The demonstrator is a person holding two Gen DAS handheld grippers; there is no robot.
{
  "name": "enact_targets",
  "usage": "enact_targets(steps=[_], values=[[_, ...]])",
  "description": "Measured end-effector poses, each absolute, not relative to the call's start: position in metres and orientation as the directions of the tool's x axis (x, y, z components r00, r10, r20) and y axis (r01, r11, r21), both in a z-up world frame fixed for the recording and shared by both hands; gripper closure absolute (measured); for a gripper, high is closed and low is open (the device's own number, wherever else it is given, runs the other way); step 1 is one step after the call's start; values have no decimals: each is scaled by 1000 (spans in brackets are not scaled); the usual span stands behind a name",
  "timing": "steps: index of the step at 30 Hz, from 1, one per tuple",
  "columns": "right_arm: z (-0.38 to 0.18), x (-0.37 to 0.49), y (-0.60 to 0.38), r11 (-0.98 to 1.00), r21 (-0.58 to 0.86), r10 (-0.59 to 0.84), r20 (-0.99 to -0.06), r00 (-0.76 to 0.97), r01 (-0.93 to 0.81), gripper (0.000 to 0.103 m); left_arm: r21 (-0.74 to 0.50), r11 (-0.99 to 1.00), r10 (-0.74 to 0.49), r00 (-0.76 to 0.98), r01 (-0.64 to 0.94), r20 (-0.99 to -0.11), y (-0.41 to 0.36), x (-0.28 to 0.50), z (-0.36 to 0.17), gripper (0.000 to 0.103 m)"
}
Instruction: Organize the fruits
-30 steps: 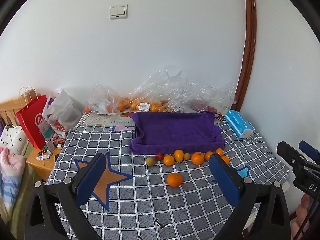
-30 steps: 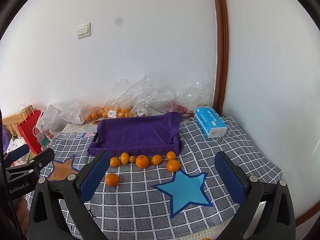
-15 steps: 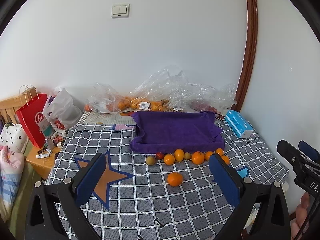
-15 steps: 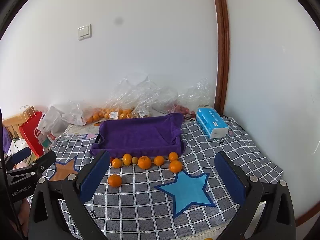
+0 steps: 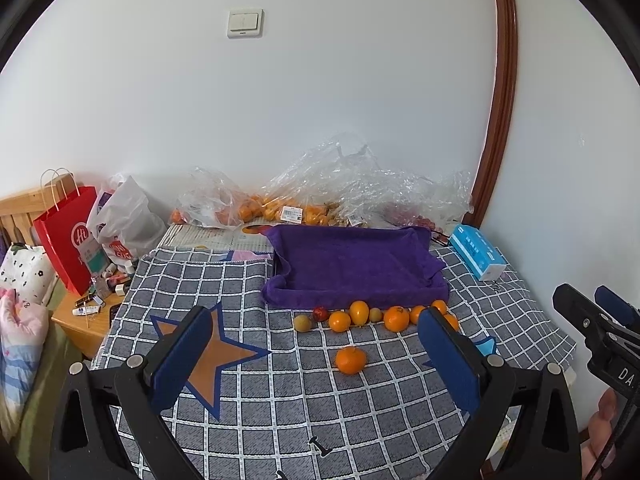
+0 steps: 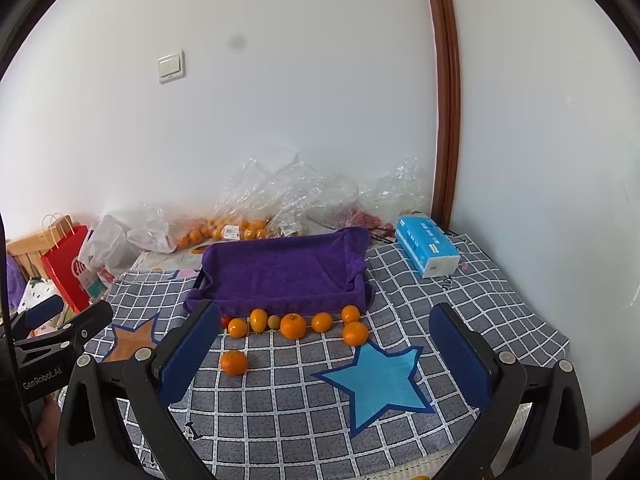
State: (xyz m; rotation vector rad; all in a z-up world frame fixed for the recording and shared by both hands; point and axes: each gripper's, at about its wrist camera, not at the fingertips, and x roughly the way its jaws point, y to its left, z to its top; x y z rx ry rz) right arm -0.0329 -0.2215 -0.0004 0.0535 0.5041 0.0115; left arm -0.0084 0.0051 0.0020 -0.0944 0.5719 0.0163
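Note:
A purple cloth-lined tray (image 5: 356,268) (image 6: 284,272) lies empty on the grey checked cover. Along its near edge runs a row of several fruits (image 5: 372,316) (image 6: 294,322): oranges, two small greenish ones and a small red one (image 5: 319,313). One orange (image 5: 351,360) (image 6: 234,362) sits alone in front of the row. My left gripper (image 5: 316,348) hangs open well short of the fruits, holding nothing. My right gripper (image 6: 324,354) is open too and empty, also held back from the row.
Clear plastic bags with more oranges (image 5: 280,208) (image 6: 224,232) lie by the wall behind the tray. A blue tissue pack (image 5: 478,256) (image 6: 428,252) lies to the right. A red paper bag (image 5: 66,240) and a cluttered wooden bedside stand (image 5: 84,316) are at the left.
Both views have drifted slightly; the fruits and tray sit a little lower in the right wrist view. Nothing was taken hold of and no fruit moved.

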Motion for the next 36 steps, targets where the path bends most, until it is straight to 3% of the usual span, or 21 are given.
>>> enact_targets(steps=[36], values=[[-7, -34, -210, 999, 50, 43, -481, 875, -21, 0, -97, 994, -9, 843, -51, -539, 13, -11, 0, 0]])
